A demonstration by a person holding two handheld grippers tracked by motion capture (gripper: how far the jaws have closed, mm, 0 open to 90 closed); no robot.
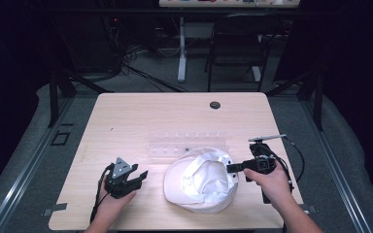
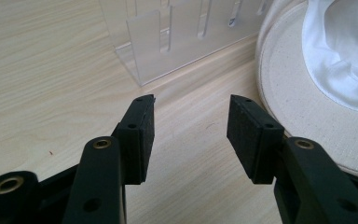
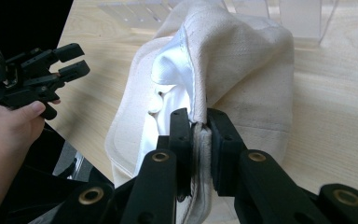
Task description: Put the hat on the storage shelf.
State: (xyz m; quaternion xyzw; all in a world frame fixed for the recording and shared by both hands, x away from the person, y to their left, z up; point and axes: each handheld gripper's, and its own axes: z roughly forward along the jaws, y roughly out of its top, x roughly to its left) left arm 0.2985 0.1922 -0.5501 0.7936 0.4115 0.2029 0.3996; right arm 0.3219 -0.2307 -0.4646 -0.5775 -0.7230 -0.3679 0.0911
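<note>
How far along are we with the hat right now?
Done: the right gripper is clamped on the edge of the white hat. In hand: that edge is raised while the rest lies on the table. Left: the left gripper waits open beside it, and the clear rack holds nothing.

Left claw [image 1: 142, 175] parted, low and level, right claw [image 1: 232, 168] clamped tight — both hand-held, pointing inward.

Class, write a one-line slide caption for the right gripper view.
Right claw shut on the edge of a cream hat, lifting it off the wooden table.
</note>
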